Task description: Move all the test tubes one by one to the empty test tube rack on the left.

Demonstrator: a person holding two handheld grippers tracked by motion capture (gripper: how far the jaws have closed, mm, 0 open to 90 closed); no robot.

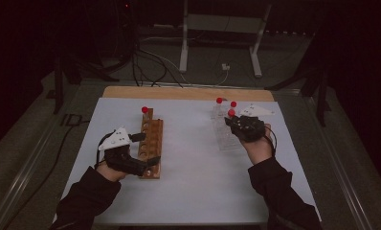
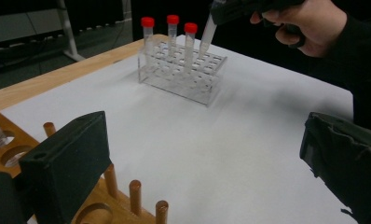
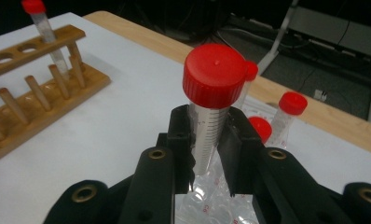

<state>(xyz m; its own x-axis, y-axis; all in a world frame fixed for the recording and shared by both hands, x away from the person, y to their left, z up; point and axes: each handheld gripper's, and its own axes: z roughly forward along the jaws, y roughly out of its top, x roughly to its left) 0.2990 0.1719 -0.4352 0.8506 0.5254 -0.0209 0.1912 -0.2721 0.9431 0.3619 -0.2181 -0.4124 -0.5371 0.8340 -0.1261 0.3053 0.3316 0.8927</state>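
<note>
My right gripper [image 1: 232,122] is shut on a clear tube with a red cap [image 3: 207,126], gripping it just under the cap. The tube hangs upright with its pointed tip just above the clear plastic rack [image 2: 183,77]. Three more red-capped tubes [image 2: 172,35] stand in that rack. A wooden rack [image 1: 151,143] lies at the left with one red-capped tube [image 1: 144,111] at its far end. My left gripper [image 1: 144,148] is open by the near end of the wooden rack, its jaws wide apart with nothing between them.
White paper [image 1: 193,158] covers the wooden table, whose bare far edge [image 1: 188,92] shows beyond it. Cables and a metal stand [image 1: 184,52] lie on the floor behind. The wooden rack's pegs [image 2: 136,196] stick up close to my left jaw.
</note>
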